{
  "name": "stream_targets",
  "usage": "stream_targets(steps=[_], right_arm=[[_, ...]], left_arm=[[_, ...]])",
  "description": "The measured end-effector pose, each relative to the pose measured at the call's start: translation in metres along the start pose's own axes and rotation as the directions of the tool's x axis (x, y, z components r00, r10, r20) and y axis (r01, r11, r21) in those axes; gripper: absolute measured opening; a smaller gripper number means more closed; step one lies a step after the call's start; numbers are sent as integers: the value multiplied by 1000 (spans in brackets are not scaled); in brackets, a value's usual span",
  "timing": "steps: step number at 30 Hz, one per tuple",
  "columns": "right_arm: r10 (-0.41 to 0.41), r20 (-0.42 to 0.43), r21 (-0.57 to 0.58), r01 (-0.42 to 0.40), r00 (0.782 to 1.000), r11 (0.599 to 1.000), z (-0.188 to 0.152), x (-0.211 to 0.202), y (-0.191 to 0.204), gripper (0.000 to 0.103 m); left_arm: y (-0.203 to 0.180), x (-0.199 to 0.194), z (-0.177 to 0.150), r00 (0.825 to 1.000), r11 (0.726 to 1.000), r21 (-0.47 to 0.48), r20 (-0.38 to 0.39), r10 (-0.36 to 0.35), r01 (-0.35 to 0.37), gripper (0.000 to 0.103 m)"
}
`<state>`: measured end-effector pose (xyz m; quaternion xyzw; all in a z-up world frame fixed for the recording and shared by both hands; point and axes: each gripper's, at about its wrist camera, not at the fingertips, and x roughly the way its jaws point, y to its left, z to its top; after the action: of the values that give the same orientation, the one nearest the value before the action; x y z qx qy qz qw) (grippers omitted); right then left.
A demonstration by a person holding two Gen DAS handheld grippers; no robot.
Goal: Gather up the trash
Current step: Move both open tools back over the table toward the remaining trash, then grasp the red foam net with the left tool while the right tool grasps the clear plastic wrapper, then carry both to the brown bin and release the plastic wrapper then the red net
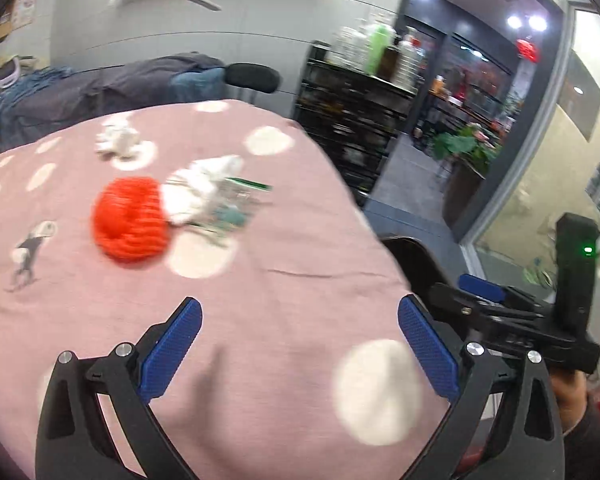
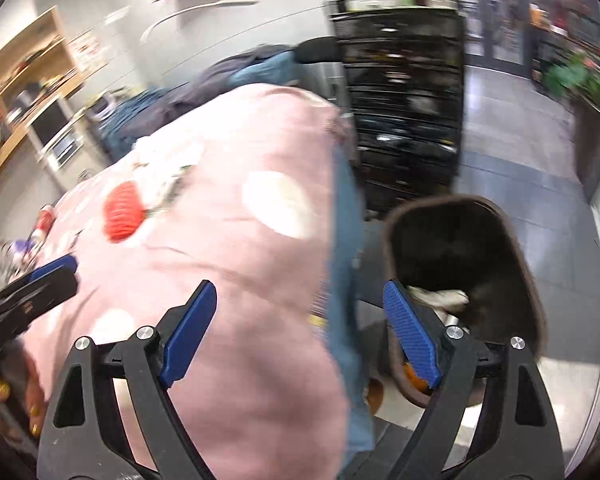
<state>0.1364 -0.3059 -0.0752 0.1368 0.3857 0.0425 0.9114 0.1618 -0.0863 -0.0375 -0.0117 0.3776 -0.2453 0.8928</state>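
Right wrist view shows my bin (image 2: pixel 536 280) low at the right with white paper (image 2: pixel 440 296) already inside. Red netting (image 1: pixel 130 222) and white wads (image 1: pixel 198 190) wait mid-left on the pink counter (image 1: pixel 280 280). Both grippers (image 1: pixel 300 344) (image 2: pixel 300 332) gape wide, fingers empty. Everything's blurry; the bin's bottom stays hidden.

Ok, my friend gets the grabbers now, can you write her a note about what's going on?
Left gripper: open, empty, above the pink spotted cloth.
Right gripper: open, empty, at the cloth's edge near the dark bin.
Done: white crumpled paper lies in the bin.
Left on the cloth: red foam fruit net, white crumpled tissues touching it, clear wrapper, another tissue wad farther back.
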Motion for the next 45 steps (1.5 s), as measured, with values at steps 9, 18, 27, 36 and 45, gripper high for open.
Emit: stream_targets(steps=[9, 18, 27, 36, 45], right_arm=[[95, -82, -156, -107, 992, 982, 41, 31, 66, 84], [156, -219, -152, -192, 963, 970, 73, 81, 99, 84], [167, -318, -113, -212, 933, 971, 103, 129, 118, 82], [126, -363, -65, -160, 923, 985, 112, 166, 126, 46], [215, -291, -19, -230, 932, 973, 98, 135, 118, 17]], left_arm=[[86, 16, 22, 984, 983, -58, -32, 174, -176, 97], [138, 78, 51, 962, 971, -105, -198, 191, -214, 97], [147, 74, 54, 966, 967, -143, -183, 182, -210, 45], [150, 39, 38, 986, 961, -234, -116, 122, -146, 34], [128, -1, 14, 994, 962, -250, -23, 107, -109, 34]])
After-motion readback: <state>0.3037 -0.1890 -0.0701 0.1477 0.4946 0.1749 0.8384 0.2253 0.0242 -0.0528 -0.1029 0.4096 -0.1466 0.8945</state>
